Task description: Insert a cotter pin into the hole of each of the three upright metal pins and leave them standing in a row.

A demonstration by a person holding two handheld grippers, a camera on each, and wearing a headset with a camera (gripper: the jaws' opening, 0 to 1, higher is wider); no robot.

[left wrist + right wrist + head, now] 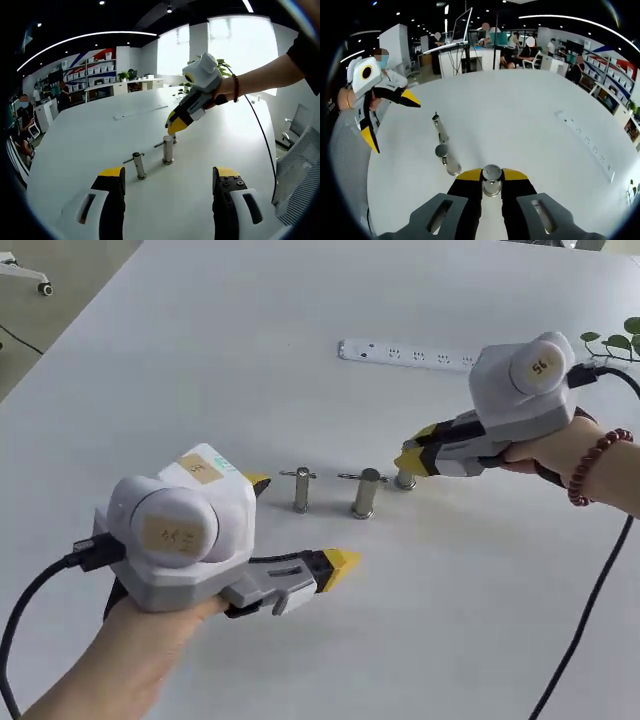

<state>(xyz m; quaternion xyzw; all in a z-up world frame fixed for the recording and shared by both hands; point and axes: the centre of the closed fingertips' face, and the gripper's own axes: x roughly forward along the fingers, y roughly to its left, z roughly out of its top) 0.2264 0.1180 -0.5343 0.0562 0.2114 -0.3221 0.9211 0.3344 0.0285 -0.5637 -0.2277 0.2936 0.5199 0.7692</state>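
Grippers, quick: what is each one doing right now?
Left gripper: open, holding nothing.
Right gripper: closed on a metal pin.

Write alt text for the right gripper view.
The grey, yellow-tipped right gripper clamps a short upright silver metal pin on a white table. A second silver pin and a third silver pin stand in a line to its left, toward the open left gripper.
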